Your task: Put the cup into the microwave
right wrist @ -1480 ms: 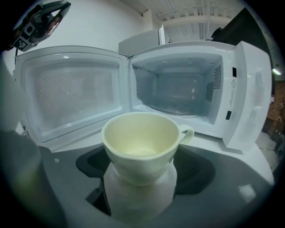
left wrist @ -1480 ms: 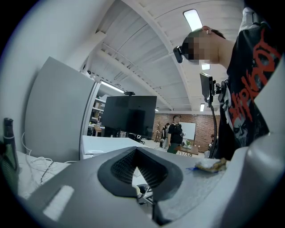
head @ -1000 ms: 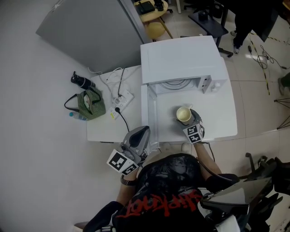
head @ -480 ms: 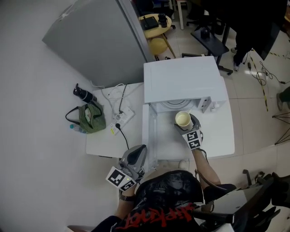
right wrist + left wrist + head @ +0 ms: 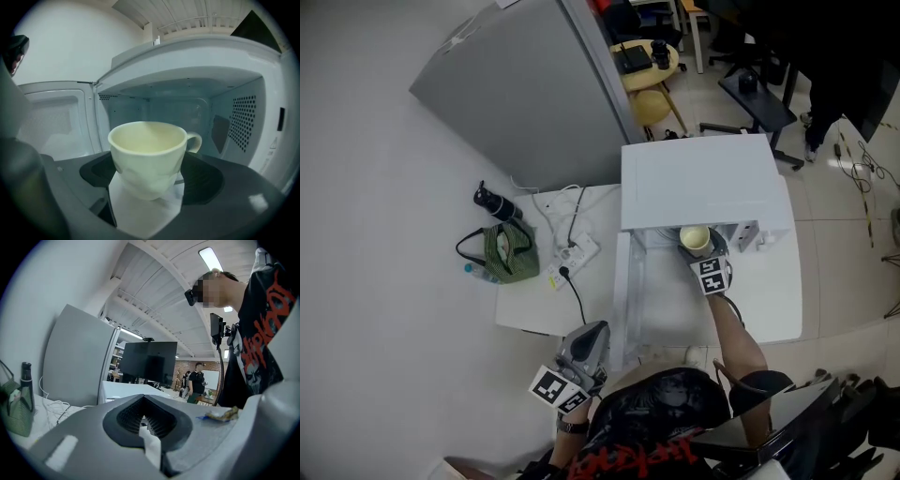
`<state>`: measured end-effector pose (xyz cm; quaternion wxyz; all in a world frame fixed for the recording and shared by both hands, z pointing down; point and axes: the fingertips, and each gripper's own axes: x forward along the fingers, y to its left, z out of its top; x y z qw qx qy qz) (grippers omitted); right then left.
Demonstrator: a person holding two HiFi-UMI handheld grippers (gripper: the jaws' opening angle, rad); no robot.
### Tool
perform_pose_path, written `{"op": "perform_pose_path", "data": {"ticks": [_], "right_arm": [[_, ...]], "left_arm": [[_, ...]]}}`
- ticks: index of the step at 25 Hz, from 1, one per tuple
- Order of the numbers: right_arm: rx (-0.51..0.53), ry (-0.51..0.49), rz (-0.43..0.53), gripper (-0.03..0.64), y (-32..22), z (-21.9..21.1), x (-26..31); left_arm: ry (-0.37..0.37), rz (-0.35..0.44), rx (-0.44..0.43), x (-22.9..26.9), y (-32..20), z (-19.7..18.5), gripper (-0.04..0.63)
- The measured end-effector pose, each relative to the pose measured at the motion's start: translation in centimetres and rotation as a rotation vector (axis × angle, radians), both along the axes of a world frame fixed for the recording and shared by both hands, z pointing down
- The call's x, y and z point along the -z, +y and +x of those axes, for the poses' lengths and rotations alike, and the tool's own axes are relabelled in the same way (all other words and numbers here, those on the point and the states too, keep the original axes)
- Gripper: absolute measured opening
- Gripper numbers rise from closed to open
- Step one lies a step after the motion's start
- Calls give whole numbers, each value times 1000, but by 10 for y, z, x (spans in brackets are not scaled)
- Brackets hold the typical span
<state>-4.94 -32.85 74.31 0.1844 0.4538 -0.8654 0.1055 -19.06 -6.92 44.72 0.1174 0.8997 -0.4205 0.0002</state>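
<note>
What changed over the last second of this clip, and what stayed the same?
The right gripper carried the cup forward, from over the table to the mouth of the microwave. Nothing was taken or released: it stays shut on the cup. The left gripper stays shut and empty beside the open door; the green bag has not moved.

The person wore a black short-sleeved T-shirt [image 5: 652, 412] printed with jagged red lettering and a pale grey figure, and a dark band [image 5: 570, 427] on the left wrist. The left gripper [image 5: 596, 330] and right gripper [image 5: 705, 248] each had a smooth grey rounded shell, dark ribbed pads [image 5: 129, 416] and a cube [image 5: 560, 391] of black-and-white square markers.
</note>
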Motion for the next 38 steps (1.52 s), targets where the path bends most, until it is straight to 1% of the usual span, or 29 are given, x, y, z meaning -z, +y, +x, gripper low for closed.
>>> {"op": "perform_pose_path", "data": {"ticks": [4,8,16,26,29,31,34,38], "right_arm": [[-17,8,4,420,-29,-10,-7],[-28,20,-17,420,-49,-17,-18],[-29,4,-12,423,-65,-26,-24],[-4,13,-53,414,-62,-29,-24],[4,-5,-57,416,-60,-29,-20],[12,-30,-46,435,-57,-29,-13],[22,-28,-8,459,-47,-29,0],[22,-21,-9,460,-20,-24,-1]], "left_arm": [[-11,-5,18,-1,-1,-3,-3],[-23,-10,32,-1,-2,-6,-3],[-34,-16,49,-3,-7,-7,-3],[-30,-11,4,-2,-14,6,-3],[-30,-11,-2,-3,-14,8,-3],[-29,-13,-3,-3,-14,8,-3],[-25,-11,-5,-3,-15,8,-3],[-16,-7,-24,-2,-15,11,-3]]}}
